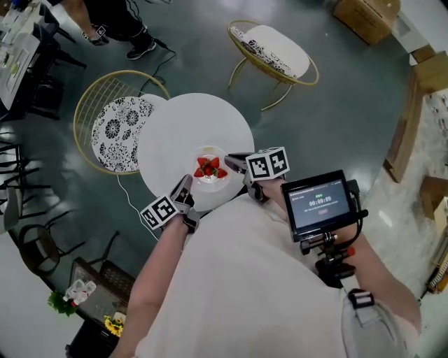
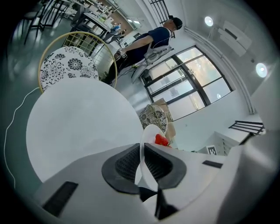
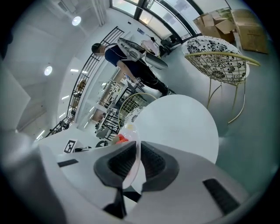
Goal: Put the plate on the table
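Head view: a round white table [image 1: 183, 126] stands on a dark floor [image 1: 336, 105]. The plate [image 1: 210, 183] with strawberries [image 1: 211, 168] is at the table's near edge. I cannot tell if it touches the top. The left gripper [image 1: 187, 189] grips the plate's near-left rim and the right gripper [image 1: 235, 163] grips its right rim. The rest of the top, towards the far edge, is bare. A chair [image 1: 115, 126] stands against the table's left edge. A second chair [image 1: 274, 47] is well apart beyond the far-right edge, with open floor between. A thin cable [image 1: 130, 194] lies on the floor by the near-left edge. A box [image 1: 365, 17] is far away at the right.

Left gripper view: the two jaws are closed narrow on the thin rim of the plate [image 2: 148, 136], which passes edge-on between the pads. Beyond them the table [image 2: 78, 122] is bare up to its far edge, where the chair [image 2: 70, 65] stands.

Right gripper view: the jaws are also pressed on the plate [image 3: 130, 139] rim. The table [image 3: 179, 122] is bare to its round edge, and the second chair [image 3: 216, 54] stands apart behind it.
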